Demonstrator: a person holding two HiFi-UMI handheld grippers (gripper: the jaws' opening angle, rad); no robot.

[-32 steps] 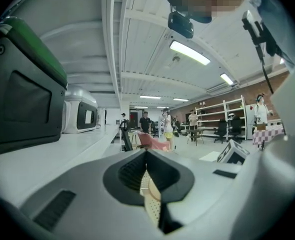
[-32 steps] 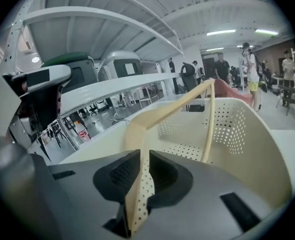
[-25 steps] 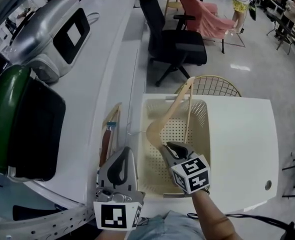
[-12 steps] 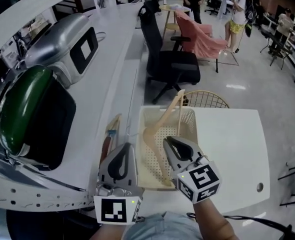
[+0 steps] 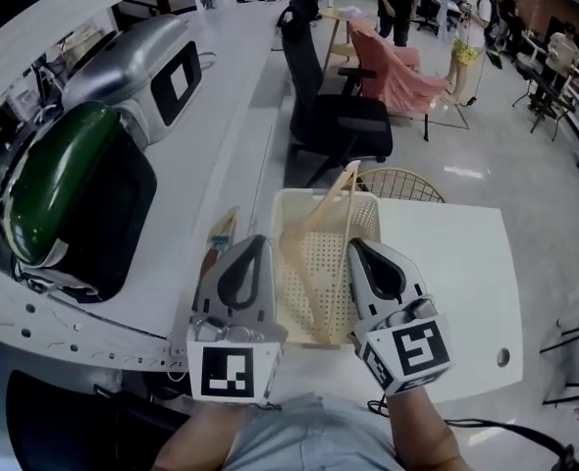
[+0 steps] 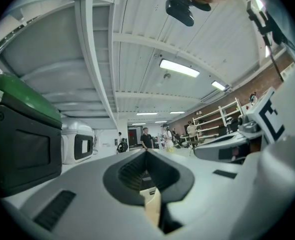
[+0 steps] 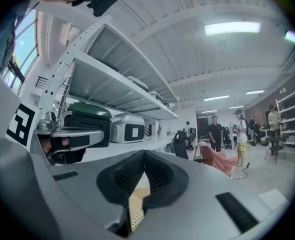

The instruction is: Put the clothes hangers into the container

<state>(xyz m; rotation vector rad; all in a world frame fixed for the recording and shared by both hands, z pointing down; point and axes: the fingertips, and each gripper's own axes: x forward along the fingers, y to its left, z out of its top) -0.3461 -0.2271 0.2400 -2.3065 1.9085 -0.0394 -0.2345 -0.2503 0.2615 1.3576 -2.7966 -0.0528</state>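
A cream perforated basket (image 5: 368, 219) stands on the white table, between my two grippers in the head view. Light wooden hangers (image 5: 303, 263) lie in it, and one arm (image 5: 337, 192) leans up over its far rim. Another wooden hanger (image 5: 218, 246) lies on the white counter left of the basket. My left gripper (image 5: 257, 239) is raised near the basket's left side, jaws shut and empty (image 6: 146, 152). My right gripper (image 5: 357, 245) hovers over the basket's right side, also shut with nothing between its jaws (image 7: 144, 152).
A black office chair (image 5: 334, 116) and a wire chair (image 5: 402, 183) stand beyond the basket. A green-topped black case (image 5: 74, 194) and a silver case (image 5: 142, 67) sit on the counter to the left. The white table (image 5: 456, 263) runs to the right. People stand far back.
My right gripper has let go of the hanger, come up out of the basket and shut. Both grippers now sit higher and closer to the camera. The hanger has settled lower in the basket.
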